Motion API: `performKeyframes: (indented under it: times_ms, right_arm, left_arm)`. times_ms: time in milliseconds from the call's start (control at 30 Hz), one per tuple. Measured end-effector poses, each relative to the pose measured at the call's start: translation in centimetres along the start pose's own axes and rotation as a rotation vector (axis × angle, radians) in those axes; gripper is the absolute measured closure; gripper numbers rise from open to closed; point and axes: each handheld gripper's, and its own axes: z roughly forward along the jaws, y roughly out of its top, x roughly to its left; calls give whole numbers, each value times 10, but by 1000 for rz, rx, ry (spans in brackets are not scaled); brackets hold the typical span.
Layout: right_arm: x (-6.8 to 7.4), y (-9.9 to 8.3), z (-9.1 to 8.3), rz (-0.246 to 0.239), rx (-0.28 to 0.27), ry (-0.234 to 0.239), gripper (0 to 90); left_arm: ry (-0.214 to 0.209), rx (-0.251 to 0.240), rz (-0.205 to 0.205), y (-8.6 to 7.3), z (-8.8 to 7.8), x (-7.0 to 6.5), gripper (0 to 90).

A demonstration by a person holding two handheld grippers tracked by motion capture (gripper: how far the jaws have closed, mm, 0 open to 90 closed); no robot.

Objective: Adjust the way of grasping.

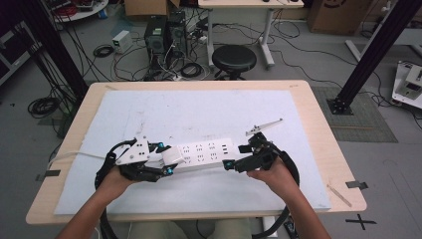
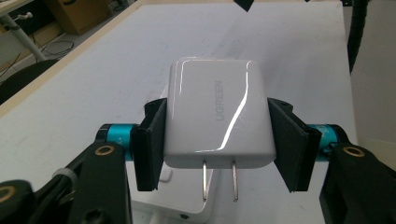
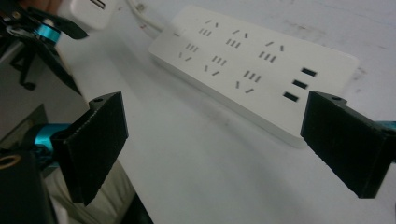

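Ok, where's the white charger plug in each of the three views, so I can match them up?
High view: the charger sits left of centre, at the left tool, over the power strip's left end.
Left gripper view: centre frame, clamped between both jaws, prongs toward the camera.
Right gripper view: top-left corner, partly cut off.
Shared landmark: the power strip.

Left gripper point(image 1: 166, 160) holds a white charger point(image 1: 175, 156) over the power strip's point(image 1: 206, 152) left end; right gripper point(image 1: 234, 158) hovers wide-jawed at its right end.
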Motion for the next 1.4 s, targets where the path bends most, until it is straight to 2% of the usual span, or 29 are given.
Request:
performKeyframes:
  times_ms: [367,567,767,1100,1133,1200,1300,1400]
  right_arm:
    - [14,22,20,24,27,144,74]
    - [19,31,32,39,60,192,74]
    - [19,37,42,79,72,252,74]
    - [21,46,57,134,92,301,76]
    - [21,46,59,137,101,305,80]
    - [20,47,61,146,99,327,183]
    - [20,48,64,173,104,350,188]
    - [19,46,68,191,113,361,230]
  left_arm:
    - [-28,-4,72,4,11,-5,426]
    - [-37,-18,93,7,17,-7,425]
    - [-51,-24,109,9,23,-9,425]
    - [-67,-49,117,14,31,-14,425]
    - [-71,-48,125,14,31,-15,425]
    - [-73,-49,123,14,32,-15,425]
    - [-74,-51,121,13,33,-15,425]
    - [-74,-55,118,13,33,-15,425]
